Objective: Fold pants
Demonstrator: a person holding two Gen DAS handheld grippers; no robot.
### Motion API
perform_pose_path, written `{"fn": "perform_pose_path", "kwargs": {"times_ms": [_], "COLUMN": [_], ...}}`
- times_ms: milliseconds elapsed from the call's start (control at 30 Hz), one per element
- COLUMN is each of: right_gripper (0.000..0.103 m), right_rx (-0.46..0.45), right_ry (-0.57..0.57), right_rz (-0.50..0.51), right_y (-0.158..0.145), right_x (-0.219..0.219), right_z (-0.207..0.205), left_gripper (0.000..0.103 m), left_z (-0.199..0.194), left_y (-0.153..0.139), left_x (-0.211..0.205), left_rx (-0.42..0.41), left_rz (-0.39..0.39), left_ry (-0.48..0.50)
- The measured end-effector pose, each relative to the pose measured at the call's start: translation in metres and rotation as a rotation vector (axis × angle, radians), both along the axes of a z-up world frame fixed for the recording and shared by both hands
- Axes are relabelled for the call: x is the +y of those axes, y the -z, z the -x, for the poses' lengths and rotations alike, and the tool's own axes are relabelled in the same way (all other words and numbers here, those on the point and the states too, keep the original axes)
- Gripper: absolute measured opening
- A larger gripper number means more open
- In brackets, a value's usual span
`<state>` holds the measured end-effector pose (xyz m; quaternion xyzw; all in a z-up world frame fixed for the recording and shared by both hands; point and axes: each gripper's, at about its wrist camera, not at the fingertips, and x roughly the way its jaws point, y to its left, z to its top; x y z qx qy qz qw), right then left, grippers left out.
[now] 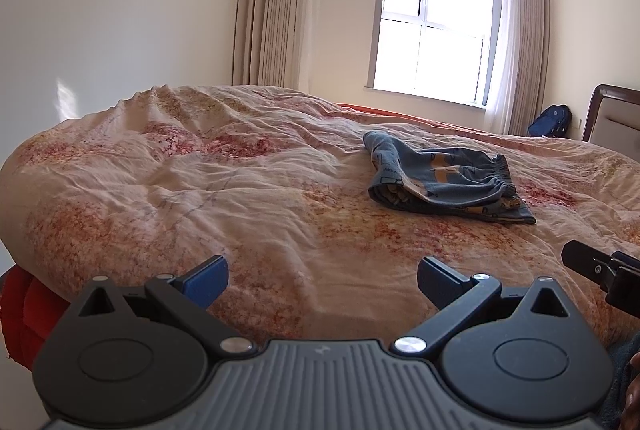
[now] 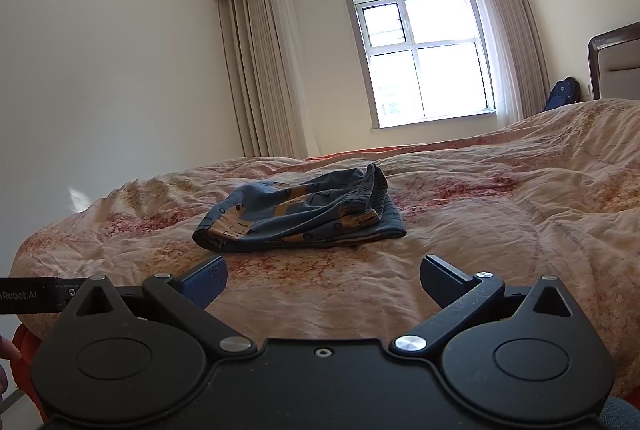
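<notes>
Small blue pants with a yellow print (image 1: 448, 181) lie folded in a compact bundle on the bed, waistband to the right. They also show in the right wrist view (image 2: 304, 218), straight ahead of the right gripper. My left gripper (image 1: 322, 280) is open and empty, near the bed's front edge, with the pants ahead and to its right. My right gripper (image 2: 323, 280) is open and empty, a short way back from the pants. The tip of the right gripper (image 1: 600, 270) shows at the right edge of the left wrist view.
The bed is covered by a rumpled pink and orange floral quilt (image 1: 200, 197). A window (image 1: 436, 29) with beige curtains is behind the bed. A headboard (image 1: 616, 117) and a blue backpack (image 1: 550, 121) are at the far right. Red fabric (image 1: 28, 310) hangs at the bed's near-left edge.
</notes>
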<state>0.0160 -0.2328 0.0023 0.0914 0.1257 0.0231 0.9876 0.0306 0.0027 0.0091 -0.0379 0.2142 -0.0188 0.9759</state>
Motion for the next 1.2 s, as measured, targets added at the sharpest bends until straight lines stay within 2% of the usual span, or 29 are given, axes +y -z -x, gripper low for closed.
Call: {"fn": "perform_pose_path", "kwargs": {"times_ms": [633, 867, 1200], "right_gripper": [0.103, 0.103, 0.103], "right_rx": [0.000, 0.000, 0.002], "right_ry": [0.000, 0.000, 0.000], "right_rz": [0.000, 0.000, 0.000], "right_y": [0.0000, -0.0002, 0.0000], "right_x": [0.0003, 0.0003, 0.0014], "right_z": [-0.0003, -0.0004, -0.0003], "left_gripper": [0.103, 0.103, 0.103], "left_z": [0.0004, 0.0041, 0.0037], "left_y": [-0.0009, -0.0027, -0.0030], "left_x": [-0.0011, 0.0009, -0.0011], "left_rx": [0.012, -0.006, -0.007], "left_rz": [0.002, 0.038, 0.030], "left_ry": [0.004, 0.024, 0.031]}}
